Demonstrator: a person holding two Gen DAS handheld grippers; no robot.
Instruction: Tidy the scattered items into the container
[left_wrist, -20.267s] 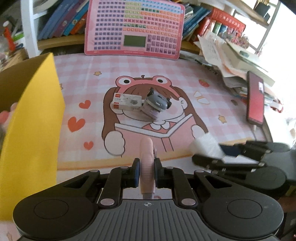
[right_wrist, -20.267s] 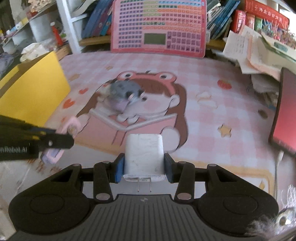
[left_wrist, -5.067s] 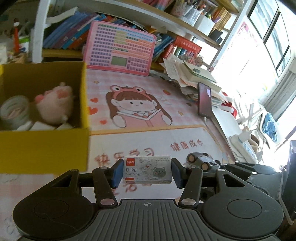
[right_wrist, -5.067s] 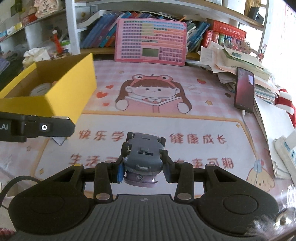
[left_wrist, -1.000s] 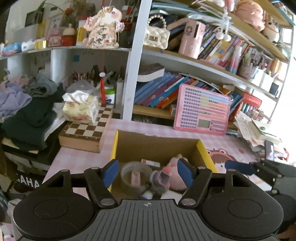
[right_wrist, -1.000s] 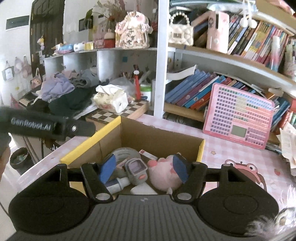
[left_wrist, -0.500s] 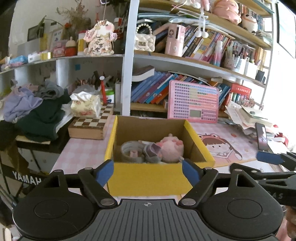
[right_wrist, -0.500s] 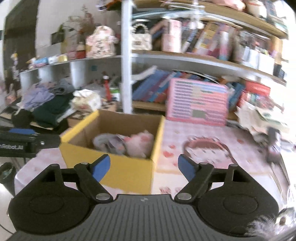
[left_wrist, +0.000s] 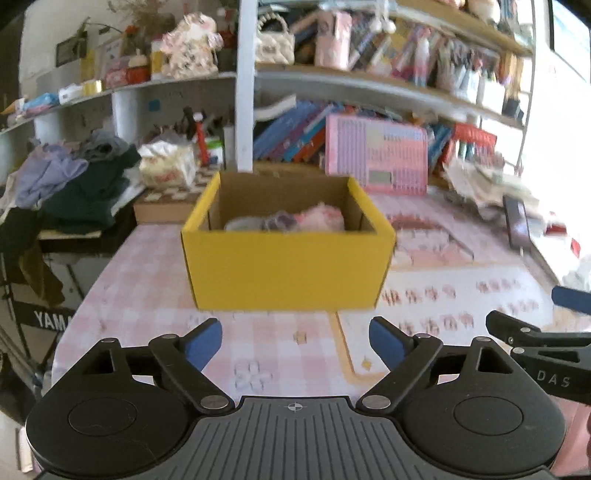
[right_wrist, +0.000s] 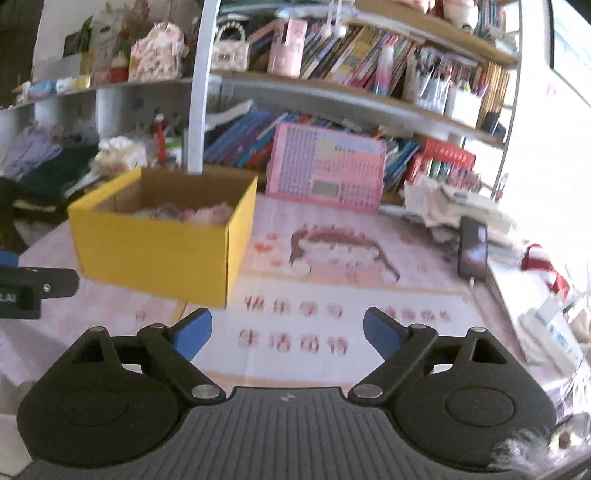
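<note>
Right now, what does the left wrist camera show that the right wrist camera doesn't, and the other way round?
Only the left wrist view shows the right gripper coming in at its right edge. Only the right wrist view shows the white items at the table's far right edge. Both show the yellow box with a pink plush toy inside, the pink keyboard toy, the dark phone, and each camera's own jaws opening with nothing between them.
</note>
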